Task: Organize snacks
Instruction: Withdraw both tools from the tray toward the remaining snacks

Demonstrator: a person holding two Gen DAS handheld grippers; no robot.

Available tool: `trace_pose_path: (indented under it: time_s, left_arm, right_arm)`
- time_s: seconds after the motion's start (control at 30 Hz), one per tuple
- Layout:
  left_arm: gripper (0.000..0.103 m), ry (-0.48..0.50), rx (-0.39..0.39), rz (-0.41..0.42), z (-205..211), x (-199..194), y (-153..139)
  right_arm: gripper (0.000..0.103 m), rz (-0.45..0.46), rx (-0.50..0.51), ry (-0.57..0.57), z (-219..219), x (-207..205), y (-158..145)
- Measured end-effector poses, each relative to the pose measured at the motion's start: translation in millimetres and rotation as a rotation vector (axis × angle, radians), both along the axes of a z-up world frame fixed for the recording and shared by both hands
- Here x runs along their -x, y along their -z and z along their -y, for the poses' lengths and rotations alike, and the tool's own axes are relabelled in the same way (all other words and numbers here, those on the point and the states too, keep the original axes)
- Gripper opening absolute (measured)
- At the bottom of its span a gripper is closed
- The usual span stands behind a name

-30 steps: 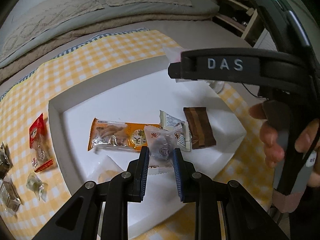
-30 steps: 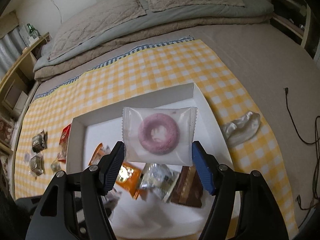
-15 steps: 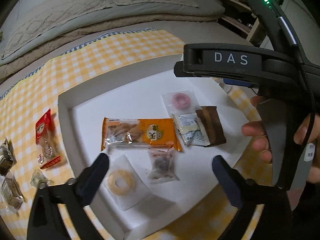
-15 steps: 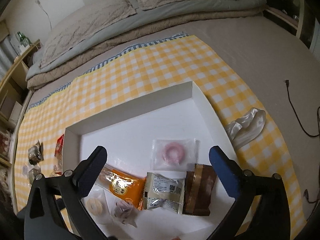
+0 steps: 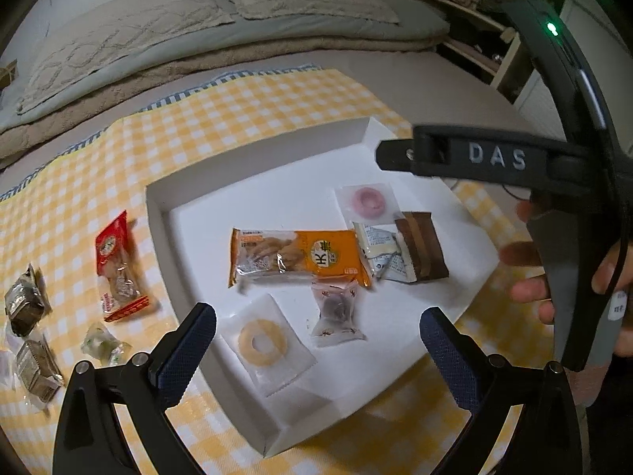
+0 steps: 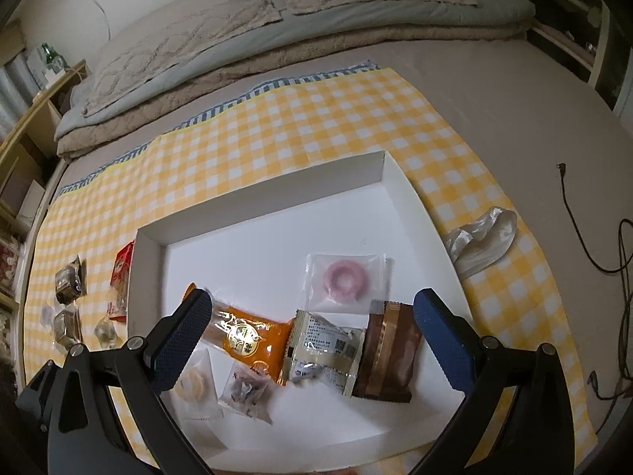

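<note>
A white shallow box (image 5: 273, 174) (image 6: 277, 213) lies on a yellow checked cloth. Inside it lie a pink ring sweet in a clear packet (image 5: 368, 202) (image 6: 344, 281), an orange snack bar (image 5: 296, 257) (image 6: 245, 336), a white sachet (image 5: 379, 249) (image 6: 320, 352), a brown wafer packet (image 5: 421, 247) (image 6: 389, 350), a dark plum sweet (image 5: 336, 310) (image 6: 245, 390) and a yellow ring sweet (image 5: 263, 342) (image 6: 194, 386). My left gripper (image 5: 316, 336) is open and empty above the box's near edge. My right gripper (image 6: 312, 336) is open and empty above the box.
Loose snacks lie on the cloth left of the box: a red packet (image 5: 116, 265) (image 6: 120, 277), two dark wrapped squares (image 5: 23, 304) (image 6: 69, 281), a green sweet (image 5: 101, 342). A crumpled plastic wrapper (image 6: 480, 239) and a black cable (image 6: 573, 213) lie right. Folded bedding (image 6: 277, 19) lies behind.
My left gripper opened and let the dark plum sweet drop into the box. My right gripper opened and released the pink ring sweet into the box. Both grippers have drawn back.
</note>
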State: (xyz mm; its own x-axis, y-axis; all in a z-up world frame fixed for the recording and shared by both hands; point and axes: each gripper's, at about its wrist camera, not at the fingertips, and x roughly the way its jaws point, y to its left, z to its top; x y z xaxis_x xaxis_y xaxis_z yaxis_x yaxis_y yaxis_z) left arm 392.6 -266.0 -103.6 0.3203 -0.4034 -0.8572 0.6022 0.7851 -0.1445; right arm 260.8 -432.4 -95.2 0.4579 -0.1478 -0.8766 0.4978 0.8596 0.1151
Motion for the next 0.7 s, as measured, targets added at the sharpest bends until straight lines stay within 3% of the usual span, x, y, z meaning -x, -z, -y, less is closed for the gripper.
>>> trace_pose_path:
  time_s: [0.4,0.7]
  left_arm:
    - [0.103,-0.111,0.056,0.076,-67,8,-52]
    - [0.103,-0.212,0.052,0.135,-133,13,-80]
  right_arm:
    - [0.103,0.113,0.082,-0.052,-36,16,-53]
    - [0.103,0.148,0.085,-0.117,-72,11,-64]
